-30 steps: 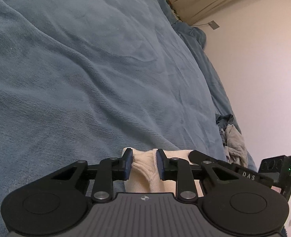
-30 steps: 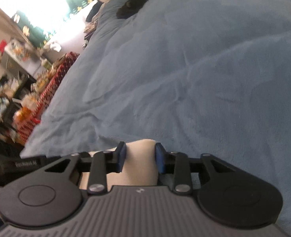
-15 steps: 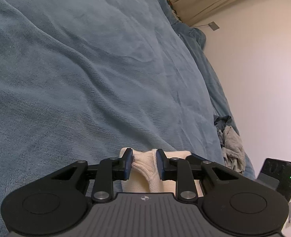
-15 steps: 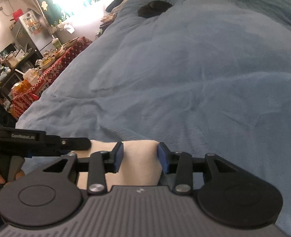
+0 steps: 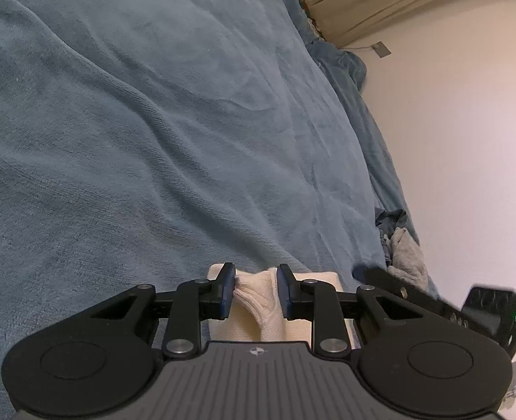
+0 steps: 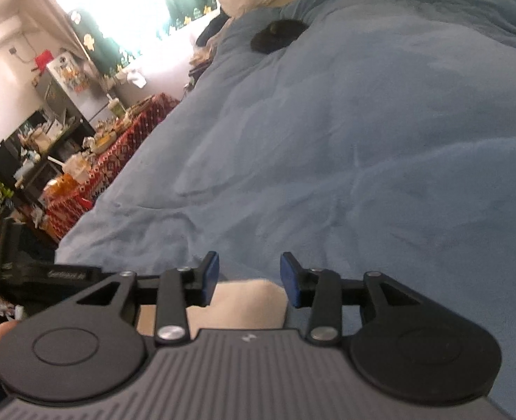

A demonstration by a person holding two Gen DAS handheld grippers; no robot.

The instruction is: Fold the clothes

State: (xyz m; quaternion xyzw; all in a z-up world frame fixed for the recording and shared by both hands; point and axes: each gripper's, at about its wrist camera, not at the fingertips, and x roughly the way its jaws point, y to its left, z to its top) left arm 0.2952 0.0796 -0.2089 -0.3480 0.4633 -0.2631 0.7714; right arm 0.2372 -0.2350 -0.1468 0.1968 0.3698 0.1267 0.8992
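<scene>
The left claw (image 5: 254,280), tilted down, pinches a ribbed fold of the cream garment (image 5: 317,276) on the bed. The right claw (image 6: 250,273) stands released above its soft edge. Beyond spreads a plush blue blanket (image 5: 152,122).

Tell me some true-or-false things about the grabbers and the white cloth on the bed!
1. The left hand-held gripper pinches a bunch of the cream cloth. True.
2. The blanket on the bed is red. False: it is blue.
3. The right hand-held gripper squeezes the cloth tightly. False: its pads stand apart from the cloth.
4. A dark object lies far up the bed. True.
</scene>
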